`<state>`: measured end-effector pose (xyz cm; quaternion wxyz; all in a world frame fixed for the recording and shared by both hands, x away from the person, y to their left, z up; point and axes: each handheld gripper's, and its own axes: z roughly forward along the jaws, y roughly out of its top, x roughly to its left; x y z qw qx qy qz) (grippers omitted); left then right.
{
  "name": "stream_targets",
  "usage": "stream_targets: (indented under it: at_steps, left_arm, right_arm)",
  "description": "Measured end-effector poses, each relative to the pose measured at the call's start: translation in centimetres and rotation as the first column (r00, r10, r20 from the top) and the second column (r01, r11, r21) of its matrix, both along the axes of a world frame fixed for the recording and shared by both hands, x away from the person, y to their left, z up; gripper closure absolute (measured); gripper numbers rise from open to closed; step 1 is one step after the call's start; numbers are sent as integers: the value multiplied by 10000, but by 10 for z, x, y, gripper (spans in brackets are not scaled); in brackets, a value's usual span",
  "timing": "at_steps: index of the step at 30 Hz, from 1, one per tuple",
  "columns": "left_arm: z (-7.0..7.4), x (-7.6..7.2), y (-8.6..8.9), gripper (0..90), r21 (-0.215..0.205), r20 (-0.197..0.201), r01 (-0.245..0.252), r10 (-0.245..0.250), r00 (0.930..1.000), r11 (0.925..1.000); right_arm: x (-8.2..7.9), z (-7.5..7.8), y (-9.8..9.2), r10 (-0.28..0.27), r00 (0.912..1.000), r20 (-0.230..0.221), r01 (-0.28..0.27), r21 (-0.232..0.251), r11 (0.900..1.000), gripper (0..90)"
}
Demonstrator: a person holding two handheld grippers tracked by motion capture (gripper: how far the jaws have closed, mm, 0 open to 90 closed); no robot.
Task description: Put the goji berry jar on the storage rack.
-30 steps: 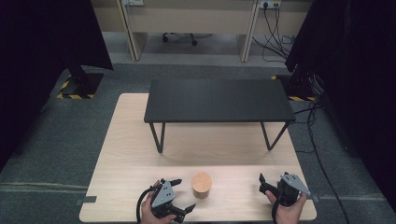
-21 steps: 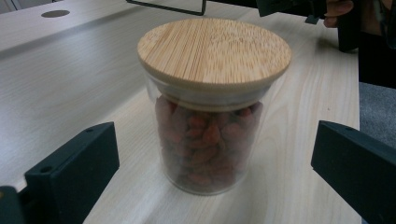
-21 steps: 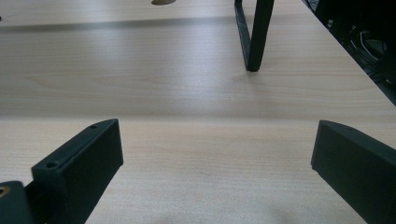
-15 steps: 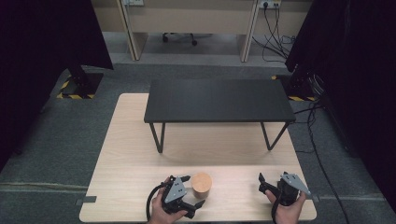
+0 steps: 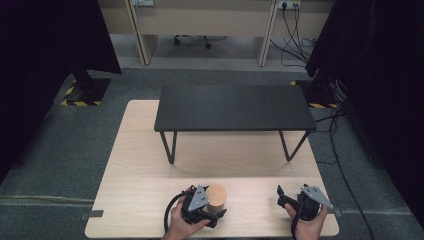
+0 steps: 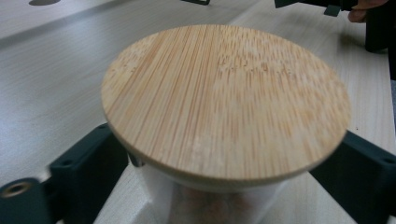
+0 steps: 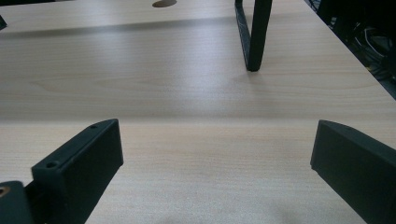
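Observation:
A small jar with a round bamboo lid (image 5: 217, 192) stands near the front edge of the light wooden table (image 5: 145, 165). My left gripper (image 5: 212, 205) has reached it from the left. Its jaws have just been closing, with the jar between them. In the left gripper view the lid (image 6: 224, 102) looms close, and the two black jaws stand against the pale jar body just under it. My right gripper (image 5: 291, 192) rests at the front right, held in a hand. It is open with bare wood between its fingers (image 7: 84, 163).
A low black bench-like table (image 5: 235, 107) stands across the far half of the wooden table. One of its thin legs (image 7: 254, 32) rises ahead of the right gripper. Cables trail on the floor at the right.
The left gripper has slid right up to the jar, and its jaws now sit on either side of it. The right gripper has kept still.

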<state>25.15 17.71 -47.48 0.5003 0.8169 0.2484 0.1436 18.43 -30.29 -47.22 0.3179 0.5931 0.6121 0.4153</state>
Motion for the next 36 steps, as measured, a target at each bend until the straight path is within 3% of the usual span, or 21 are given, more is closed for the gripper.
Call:
stream_targets:
  at_steps: [3, 17, 20, 23, 27, 36]
  left_arm:
    - [1, 1, -3, 250, 85, 34, -82, 82, 10000, 9999]
    - [3, -7, -9, 258, 146, -19, -676, 677, 9977, 9976]
    - [11, -6, -12, 258, 380, -102, -752, 757, 9971, 9964]
    - [19, -9, -11, 258, 358, -61, -967, 970, 9953, 9947]
    - [37, -17, -5, 258, 317, 262, -1257, 1249, 9918, 9916]
    - [77, -24, 7, 257, -248, 919, -1888, 1903, 9774, 9817]
  right_arm:
    - [0, 0, -1, 26, 10000, 15, -26, 5, 10000, 23]
    - [-1, -1, -1, 12, 10000, 71, -12, 20, 10000, 25]
    - [-1, -1, 0, 28, 10000, 68, -28, -8, 10000, 25]
    - [-1, -1, 0, 44, 10000, 72, -44, 29, 10000, 25]
    - [-1, -1, 0, 84, 9999, 67, -84, 23, 10000, 25]
    - [0, -1, -1, 94, 9999, 41, -94, 90, 9999, 25]
